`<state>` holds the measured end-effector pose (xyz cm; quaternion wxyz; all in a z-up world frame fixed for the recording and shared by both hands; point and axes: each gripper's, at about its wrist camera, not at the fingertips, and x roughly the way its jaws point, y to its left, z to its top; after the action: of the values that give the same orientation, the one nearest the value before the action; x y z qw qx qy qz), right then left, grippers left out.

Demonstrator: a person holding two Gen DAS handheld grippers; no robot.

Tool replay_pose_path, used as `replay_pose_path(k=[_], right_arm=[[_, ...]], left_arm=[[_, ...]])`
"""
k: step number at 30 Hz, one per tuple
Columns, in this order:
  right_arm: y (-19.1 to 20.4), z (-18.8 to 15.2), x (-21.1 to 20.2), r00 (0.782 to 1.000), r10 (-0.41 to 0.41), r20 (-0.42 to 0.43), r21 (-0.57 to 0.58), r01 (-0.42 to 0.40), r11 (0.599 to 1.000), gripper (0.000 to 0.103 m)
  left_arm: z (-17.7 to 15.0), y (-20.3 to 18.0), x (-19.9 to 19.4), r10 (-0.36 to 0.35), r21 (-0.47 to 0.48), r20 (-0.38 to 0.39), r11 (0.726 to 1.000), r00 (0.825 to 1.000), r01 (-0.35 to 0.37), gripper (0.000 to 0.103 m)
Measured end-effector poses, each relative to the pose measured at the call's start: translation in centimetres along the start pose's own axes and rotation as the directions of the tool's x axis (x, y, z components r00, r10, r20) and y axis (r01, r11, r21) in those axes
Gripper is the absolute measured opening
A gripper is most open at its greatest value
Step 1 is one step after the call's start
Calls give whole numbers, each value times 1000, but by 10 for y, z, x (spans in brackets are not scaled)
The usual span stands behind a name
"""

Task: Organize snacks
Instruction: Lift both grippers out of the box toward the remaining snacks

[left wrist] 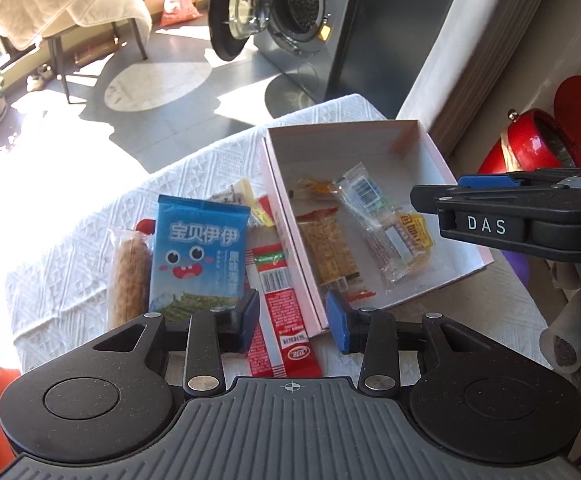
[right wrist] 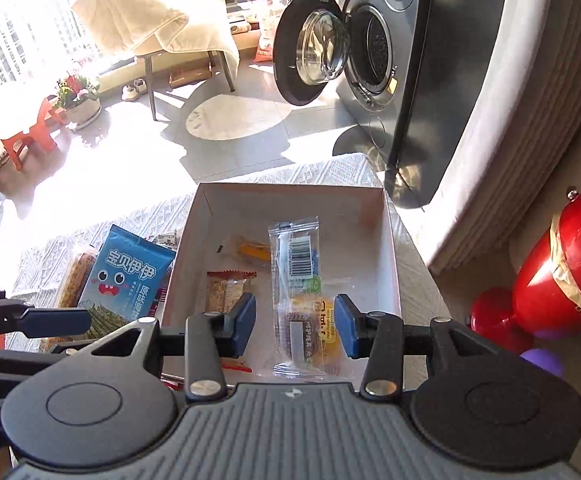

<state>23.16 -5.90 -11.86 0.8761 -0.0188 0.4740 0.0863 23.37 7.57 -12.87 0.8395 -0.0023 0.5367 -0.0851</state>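
Note:
On the white textured cloth [left wrist: 70, 264] lie a blue seaweed packet [left wrist: 198, 252], a long grain bar [left wrist: 128, 276] and a red stick sachet [left wrist: 278, 304]. My left gripper [left wrist: 293, 322] hovers open over the sachet, its pads clear of it. To the right, a white box [left wrist: 338, 140] holds several snacks: a clear barcode wrapper [left wrist: 370, 208], a grain bar [left wrist: 330, 252] and an orange packet [left wrist: 416, 232]. In the right wrist view my right gripper [right wrist: 296, 322] stands open above the box [right wrist: 290, 200], over the barcode wrapper [right wrist: 296, 264], holding nothing. The blue packet [right wrist: 126, 280] lies left of the box.
A washing machine [left wrist: 310, 20] with its door open stands beyond the table. A chair with a cream blanket [left wrist: 50, 4] is at the back left. A red vessel [right wrist: 562, 272] sits on the floor to the right. An orange stool [right wrist: 30, 136] and a flower pot [right wrist: 82, 100] stand by the window.

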Motion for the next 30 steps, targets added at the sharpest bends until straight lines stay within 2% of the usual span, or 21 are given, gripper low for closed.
replay_pose_path(k=[5, 12, 15, 18, 20, 25, 28, 30], right_arm=[[27, 9, 22, 999, 31, -36, -14, -31, 999, 46], [74, -10, 48, 989, 84, -122, -53, -91, 994, 47], [89, -17, 62, 986, 43, -160, -83, -57, 995, 47], [90, -20, 74, 985, -6, -172, -83, -8, 996, 49], [84, -19, 75, 985, -8, -170, -55, -2, 998, 49], [83, -21, 76, 985, -101, -142, -84, 90, 992, 49], [78, -23, 75, 981, -133, -138, -75, 124, 989, 50], [77, -25, 75, 980, -144, -135, -74, 135, 988, 50]], left_arm=[[-6, 38, 10, 15, -46, -29, 999, 999, -16, 41], [-19, 97, 34, -6, -143, -85, 990, 996, -7, 41], [-22, 111, 40, -61, -164, -86, 985, 994, 46, 41], [-20, 112, 44, -135, -142, -77, 982, 988, 123, 41], [-16, 108, 50, -196, -130, -74, 974, 978, 185, 41], [5, 96, 75, -319, -112, -55, 944, 946, 311, 41], [29, 88, 97, -339, -78, -43, 939, 940, 335, 41], [47, 80, 112, -331, -31, -47, 943, 942, 330, 41]])
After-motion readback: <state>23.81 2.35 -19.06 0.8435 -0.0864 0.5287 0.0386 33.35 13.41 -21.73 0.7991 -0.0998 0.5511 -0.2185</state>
